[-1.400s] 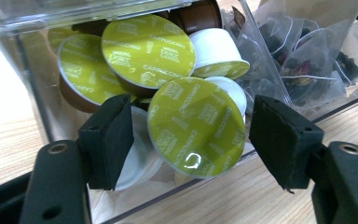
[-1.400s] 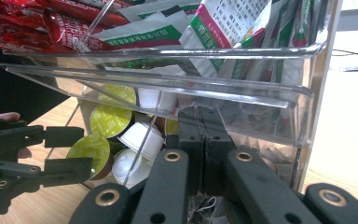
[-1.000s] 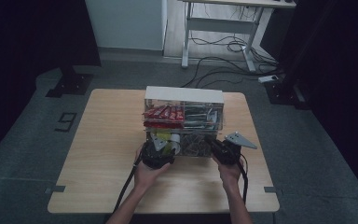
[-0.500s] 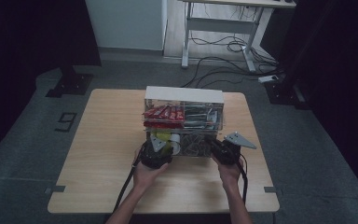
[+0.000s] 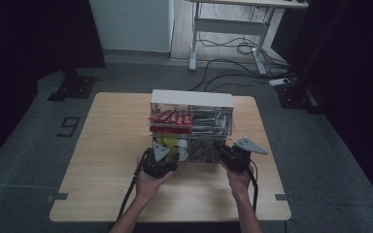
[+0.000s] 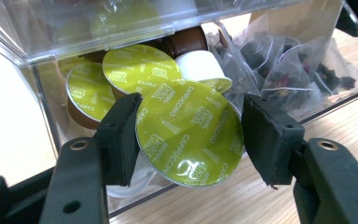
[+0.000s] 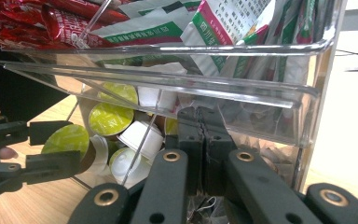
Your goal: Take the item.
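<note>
Wooden table (image 5: 102,160) bearing a clear acrylic organiser (image 5: 192,127), sachets above, pods and tea bags in the pulled-out bottom drawer (image 7: 279,133). Left gripper (image 6: 191,135) clamped on a green-lidded capsule (image 6: 189,133) at the drawer's open front, jaws having just closed on it. Right gripper (image 7: 200,140) pinched shut on the drawer's front edge. Best drawn straight out and level, steadying the drawer, avoiding snagging neighbouring capsules (image 6: 140,70).

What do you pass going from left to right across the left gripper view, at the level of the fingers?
Left finger pad → green-lidded cappuccino capsule clamped between the fingers → right finger pad. Behind them, farther right, lie clear tea bag sachets.
</note>
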